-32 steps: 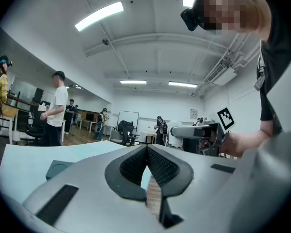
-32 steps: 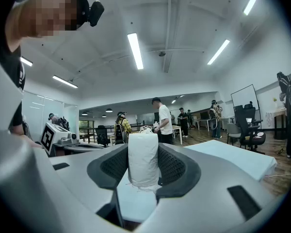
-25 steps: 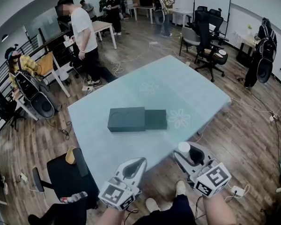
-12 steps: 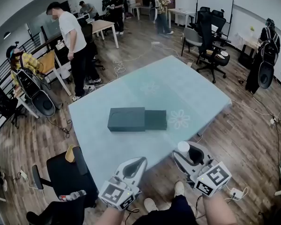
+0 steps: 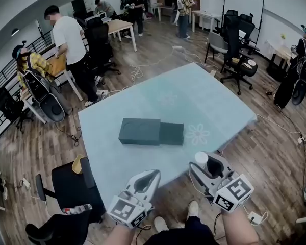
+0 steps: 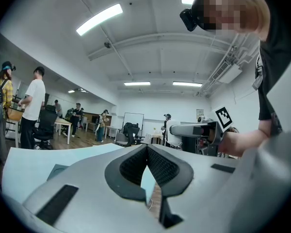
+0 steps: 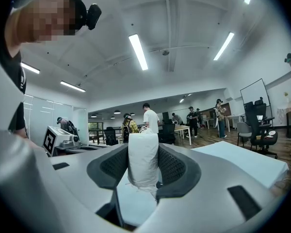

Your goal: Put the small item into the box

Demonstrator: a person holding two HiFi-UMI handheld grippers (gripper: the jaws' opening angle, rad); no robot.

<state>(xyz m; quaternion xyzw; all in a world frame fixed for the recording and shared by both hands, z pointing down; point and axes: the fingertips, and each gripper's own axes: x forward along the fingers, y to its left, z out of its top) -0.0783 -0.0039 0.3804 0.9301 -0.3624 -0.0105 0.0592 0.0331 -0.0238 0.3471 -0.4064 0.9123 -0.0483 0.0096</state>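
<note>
1. The table (image 5: 214,101), covered in a pale blue cloth, fills the middle of the head view. A dark green box (image 5: 150,131) lies flat near the middle of it.
2. The box shows two parts in line. The bigger part is towards 9 o'clock, and a slightly lower, darker part juts out towards 3 o'clock. Whether that end is open I cannot tell.
3. A printed flower (image 5: 198,134) on the cloth lies just beside the box at its 3 o'clock end.
4. The right gripper (image 5: 204,163) hangs at the table's near edge, at about 5 o'clock from the box and well apart from it. It points towards 11 o'clock.
5. Its jaws pinch a white roll (image 7: 143,159). In the right gripper view the roll stands upright, with a dark pad pressed against each side. Its top rises above the jaw tips, and a frayed end shows below.
6. So the white roll is in the right gripper's grip, off the cloth and outside the box.
7. The left gripper (image 5: 154,174) is at 6 o'clock from the box, also at the near edge, pointing towards 1 o'clock.
8. In the left gripper view its jaw tips are pressed together with nothing between them. Only cloth shows through the gap lower down.
9. A black chair (image 5: 74,188) stands off the table's corner at 8 o'clock.
10. A person in a white shirt (image 5: 69,34) stands beyond the table at 10 o'clock.
</note>
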